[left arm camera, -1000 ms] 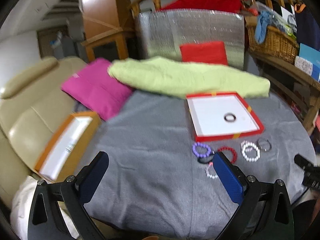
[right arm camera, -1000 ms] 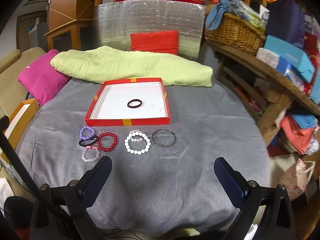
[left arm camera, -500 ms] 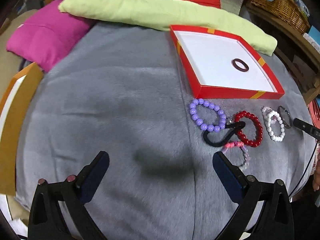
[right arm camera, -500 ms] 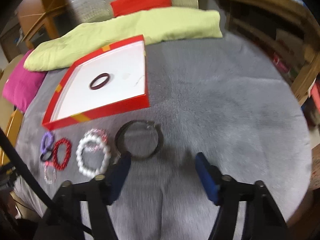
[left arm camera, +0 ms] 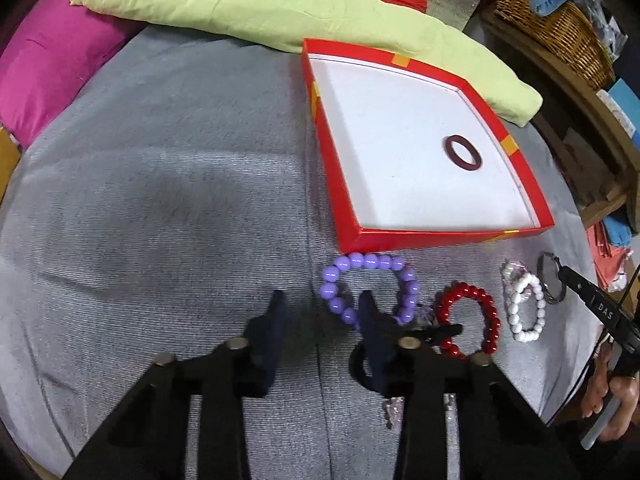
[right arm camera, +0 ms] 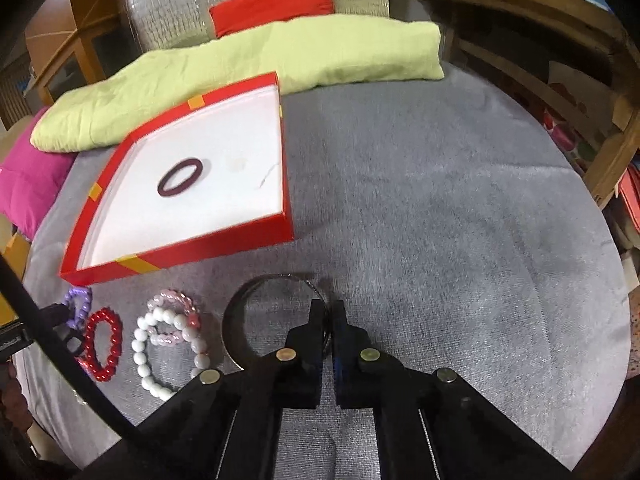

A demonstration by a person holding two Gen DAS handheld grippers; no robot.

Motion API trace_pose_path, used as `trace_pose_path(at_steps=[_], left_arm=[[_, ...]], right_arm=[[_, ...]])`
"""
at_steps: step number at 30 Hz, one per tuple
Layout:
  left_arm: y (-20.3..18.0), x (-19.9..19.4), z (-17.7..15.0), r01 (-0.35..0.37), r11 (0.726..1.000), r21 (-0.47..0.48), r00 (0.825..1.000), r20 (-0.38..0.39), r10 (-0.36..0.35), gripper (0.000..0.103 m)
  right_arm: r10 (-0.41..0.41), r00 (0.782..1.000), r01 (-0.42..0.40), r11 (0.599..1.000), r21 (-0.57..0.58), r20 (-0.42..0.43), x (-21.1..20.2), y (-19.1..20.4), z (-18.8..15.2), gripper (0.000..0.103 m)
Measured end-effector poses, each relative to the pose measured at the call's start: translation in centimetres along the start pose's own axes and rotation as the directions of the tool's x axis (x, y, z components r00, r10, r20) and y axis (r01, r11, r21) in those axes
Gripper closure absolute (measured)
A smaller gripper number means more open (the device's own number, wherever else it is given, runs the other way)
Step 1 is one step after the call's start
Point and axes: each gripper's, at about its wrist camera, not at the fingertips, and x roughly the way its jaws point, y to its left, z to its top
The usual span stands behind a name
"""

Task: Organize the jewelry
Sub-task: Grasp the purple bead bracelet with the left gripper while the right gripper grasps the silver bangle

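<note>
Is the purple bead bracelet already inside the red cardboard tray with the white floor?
No, the purple bead bracelet lies on the grey cloth in front of the red tray, which holds only a dark maroon ring.

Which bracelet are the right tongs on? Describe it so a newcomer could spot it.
Start at the red box on the grey cloth; a row of bracelets lies along its near side. The one gripped by the right tongs is the metal bangle at the end of the row, beside the white bead bracelet. It alone is a thin plain dark ring, with no beads.
</note>
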Motion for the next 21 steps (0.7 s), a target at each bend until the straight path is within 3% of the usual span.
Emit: trace_pose_path(at_steps=[2,7,12,16,18,21], left_arm=[[0.1,-0.1,0.2,0.033,0.999,-0.002,0.999,-0.004,-0.033,0.086],[-1.0,-0.2,0.1,-0.008,0.998,0.057,0.999,0.038,0.006,0.097],[-0.6,-0.6,0.1,-0.045,0.997,0.061,0.997,0.059,0.042,0.1],[0.4,-2.7,0.2,-0.073,0.996,0.045,0.989,0.132,0.067,0.1],[1.2,-3.9,0.0,-0.061,0.997,0.04,0.985,0.161,0.054,0.1],[1.0,-3.4,0.3,-0.005,0.999,0.032,0.99,0.14,0.001,0.1]], right_arm=[[0.013,1.0,-0.013,1.0,-0.006,0.019,-0.4,0.3,0.3,0.099],[0.071,0.995,-0.071,0.997,0.002,0.067,-1.9,0.6,0.4,0.099],[0.135,0.982,-0.139,0.99,0.019,0.13,-3.6,0.7,0.7,0.099],[0.195,0.968,-0.203,0.979,0.036,0.157,-4.3,0.9,1.0,0.099],[0.202,0.964,-0.21,0.977,0.031,0.171,-4.4,1.3,1.2,0.099],[0.199,0.966,-0.207,0.978,0.031,0.163,-4.0,1.8,1.3,0.099]])
